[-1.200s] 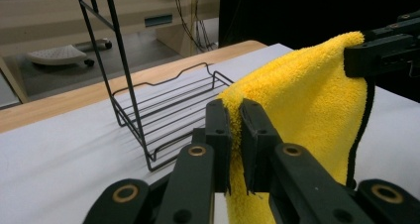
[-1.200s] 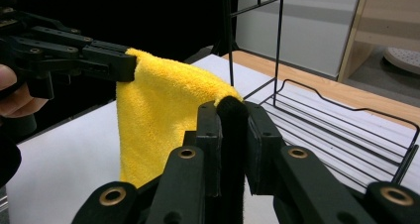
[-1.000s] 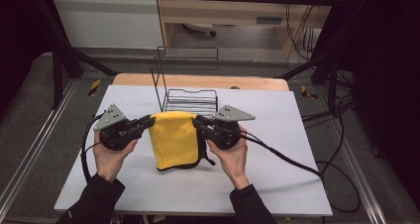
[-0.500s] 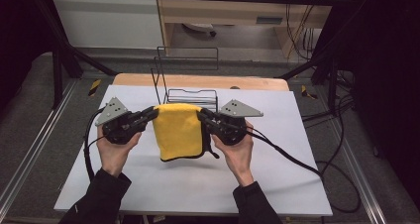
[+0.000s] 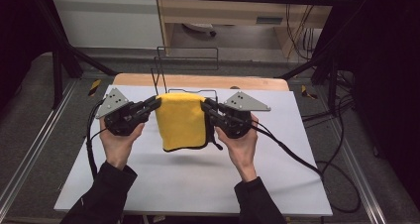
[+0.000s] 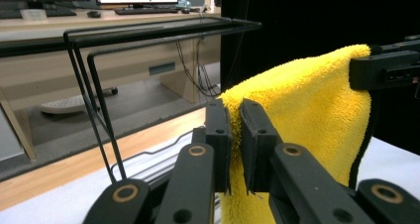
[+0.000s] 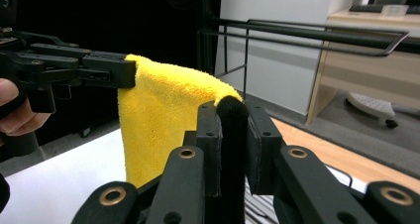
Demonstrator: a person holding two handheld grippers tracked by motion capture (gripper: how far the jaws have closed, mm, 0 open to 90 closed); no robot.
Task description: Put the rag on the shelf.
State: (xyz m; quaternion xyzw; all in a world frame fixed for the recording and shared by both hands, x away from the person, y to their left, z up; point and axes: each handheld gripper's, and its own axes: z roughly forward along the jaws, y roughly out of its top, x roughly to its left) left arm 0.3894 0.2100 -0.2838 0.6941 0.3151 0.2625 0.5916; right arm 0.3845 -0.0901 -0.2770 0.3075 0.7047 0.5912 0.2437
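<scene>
1. Left hand-held gripper (image 5: 156,103) clamped on towel (image 5: 182,121) corner; right hand-held gripper (image 5: 204,104) pinching opp. corner.
2. Towel hanging betw. both, off table (image 5: 198,184), just before rack (image 5: 188,65).
3. Keep top edge taut + level; lift over rack bar, drape evenly, then release.

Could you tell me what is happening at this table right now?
A person holds a yellow towel up between two handheld grippers. The left gripper is shut on one top corner and the right gripper on the other, so the towel hangs folded above the white table. A black wire rack stands just behind it, with nothing on it yet.
</scene>
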